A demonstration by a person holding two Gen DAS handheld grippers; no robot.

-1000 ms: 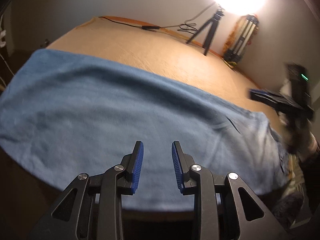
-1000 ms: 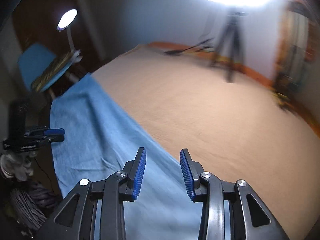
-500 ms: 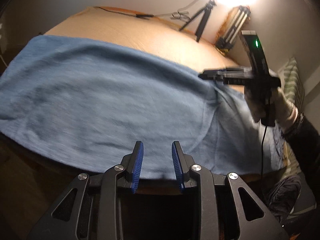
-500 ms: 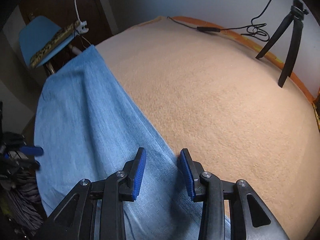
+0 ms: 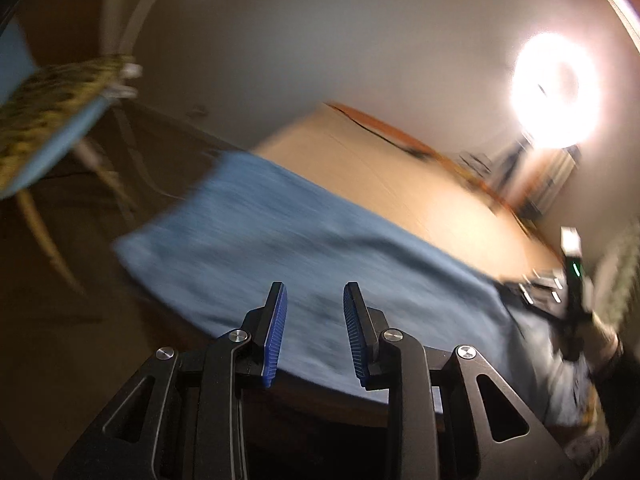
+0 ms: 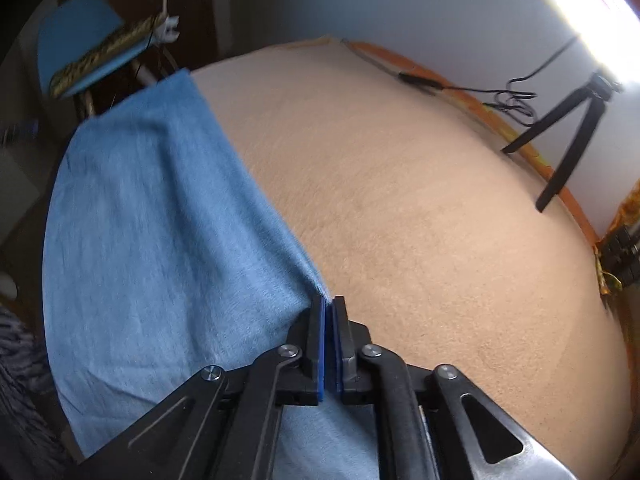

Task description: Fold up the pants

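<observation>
The left wrist view is smeared by motion blur and dimly lit — a ring light (image 5: 554, 92) at the upper right is blown out to white glare. The right wrist view is sharper and brighter, with glare burnt into its top right corner — both are bent and darkened at the fisheye edges.

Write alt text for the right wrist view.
The right gripper has just closed its fingers on the edge of blue pants spread along a tan bed. A black tripod stands at the far right.
</observation>
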